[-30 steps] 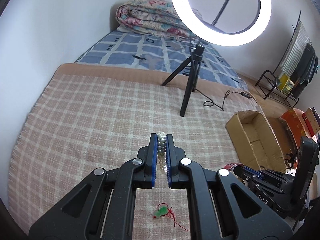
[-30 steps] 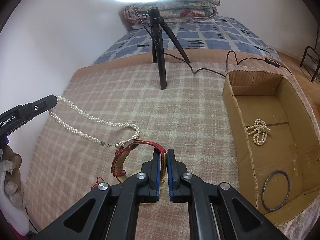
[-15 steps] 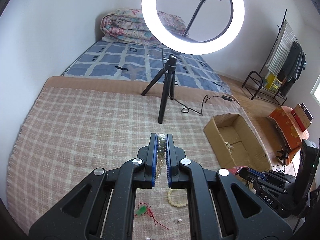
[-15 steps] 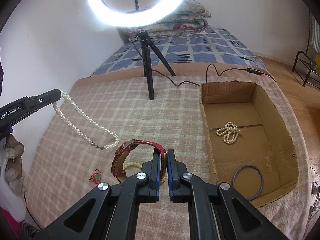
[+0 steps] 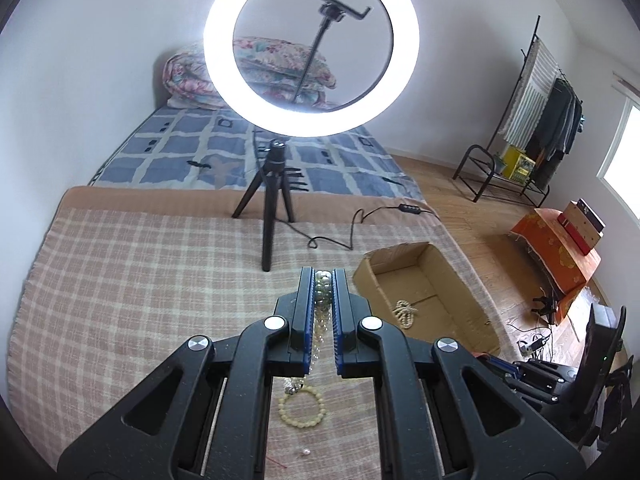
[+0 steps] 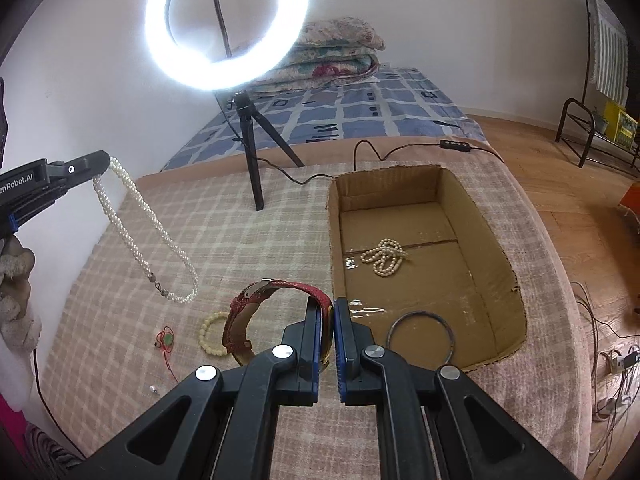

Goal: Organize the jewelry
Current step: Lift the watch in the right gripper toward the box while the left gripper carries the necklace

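Both raised since before; left hand-held gripper [image 5: 324, 280] pinching pearl necklace [image 6: 136, 240], right hand-held gripper [image 6: 327, 312] pinching red watch [image 6: 256, 312]

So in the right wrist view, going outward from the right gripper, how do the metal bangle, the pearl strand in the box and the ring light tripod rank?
From the right gripper:
1. Metal bangle, box's near end, just right of the fingers.
2. Pearl strand, mid-box floor.
3. Ring light tripod, on the blanket beyond the cardboard box, to the left.

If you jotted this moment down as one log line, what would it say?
left gripper: shut on pearl necklace, hanging | right gripper: shut on red watch | cardboard box: pearl strand, ring inside
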Demonstrator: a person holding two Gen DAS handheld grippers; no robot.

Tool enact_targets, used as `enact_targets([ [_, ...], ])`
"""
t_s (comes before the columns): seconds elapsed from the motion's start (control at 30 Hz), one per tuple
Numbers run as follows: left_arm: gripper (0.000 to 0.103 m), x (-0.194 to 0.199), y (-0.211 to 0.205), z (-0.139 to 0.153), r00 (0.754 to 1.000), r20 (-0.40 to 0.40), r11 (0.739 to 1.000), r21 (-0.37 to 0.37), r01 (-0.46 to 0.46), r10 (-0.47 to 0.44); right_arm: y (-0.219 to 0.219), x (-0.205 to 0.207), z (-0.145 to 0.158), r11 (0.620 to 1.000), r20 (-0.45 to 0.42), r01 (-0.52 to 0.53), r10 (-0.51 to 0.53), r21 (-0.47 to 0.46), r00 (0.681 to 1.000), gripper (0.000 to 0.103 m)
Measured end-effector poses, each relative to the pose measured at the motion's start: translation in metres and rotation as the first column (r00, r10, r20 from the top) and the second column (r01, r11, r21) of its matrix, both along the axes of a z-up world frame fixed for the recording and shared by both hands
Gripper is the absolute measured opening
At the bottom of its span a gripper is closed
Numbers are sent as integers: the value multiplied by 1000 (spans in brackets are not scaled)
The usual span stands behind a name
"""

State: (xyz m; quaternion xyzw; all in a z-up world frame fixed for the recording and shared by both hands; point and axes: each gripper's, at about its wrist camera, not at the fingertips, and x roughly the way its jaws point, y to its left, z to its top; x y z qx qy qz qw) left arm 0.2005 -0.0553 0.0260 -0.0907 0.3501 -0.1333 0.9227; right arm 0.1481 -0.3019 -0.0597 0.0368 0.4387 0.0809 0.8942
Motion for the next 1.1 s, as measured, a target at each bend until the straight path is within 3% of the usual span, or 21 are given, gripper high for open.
enact_targets([
  [0.7, 6, 39, -111, 45, 988, 60, 990, -1, 144, -144, -63, -7, -4, 995, -14, 97, -97, 31, 995, 4],
  [1.1, 6, 80, -177, 27, 979, 19, 979, -18, 201, -201, -65, 6, -19, 993, -35, 112, -111, 37, 993, 4],
])
